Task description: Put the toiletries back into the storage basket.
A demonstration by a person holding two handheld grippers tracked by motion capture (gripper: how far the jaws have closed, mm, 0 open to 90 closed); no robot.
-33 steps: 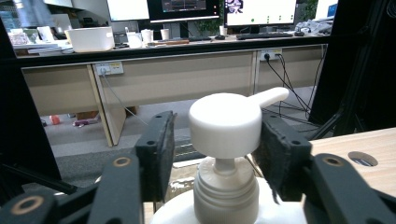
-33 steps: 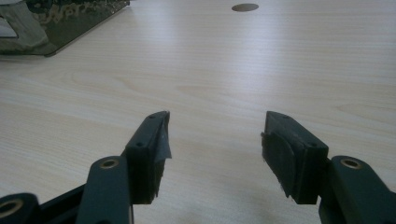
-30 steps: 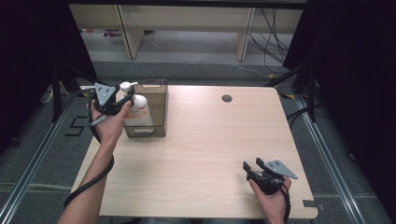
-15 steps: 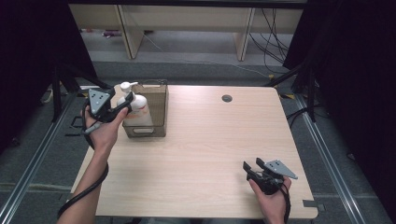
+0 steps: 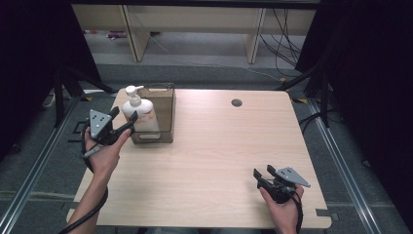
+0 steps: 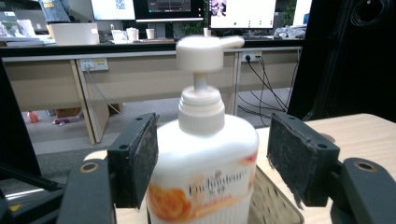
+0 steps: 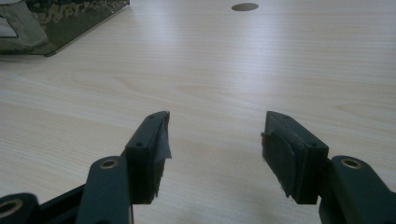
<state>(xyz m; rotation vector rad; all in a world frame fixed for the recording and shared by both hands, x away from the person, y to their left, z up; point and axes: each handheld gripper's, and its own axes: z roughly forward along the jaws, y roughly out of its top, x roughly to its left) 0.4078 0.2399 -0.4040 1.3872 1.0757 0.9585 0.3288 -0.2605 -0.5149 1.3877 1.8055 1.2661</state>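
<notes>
A white pump bottle (image 5: 138,113) with an orange label stands upright in the left end of a brown box (image 5: 163,105) at the table's far left. My left gripper (image 5: 124,117) is just left of it, pointing at it. In the left gripper view the bottle (image 6: 205,158) stands between and just past the black pads (image 6: 299,154), with a gap on the right side. The jaws have just been opening and do not press on the bottle. My right gripper (image 5: 263,171) rests low at the table's near right, open, with bare tabletop between its fingers (image 7: 215,140).
The light wooden table (image 5: 219,146) has a small round cable hole (image 5: 236,103) near its far edge. The brown box's corner (image 7: 70,18) shows far off in the right gripper view. Desks and cables stand beyond the table; dark floor lies on both sides.
My left gripper has let go of the bottle and drawn back to the left and down, its jaws wider apart. The bottle stays in the box. The right gripper has not moved.
</notes>
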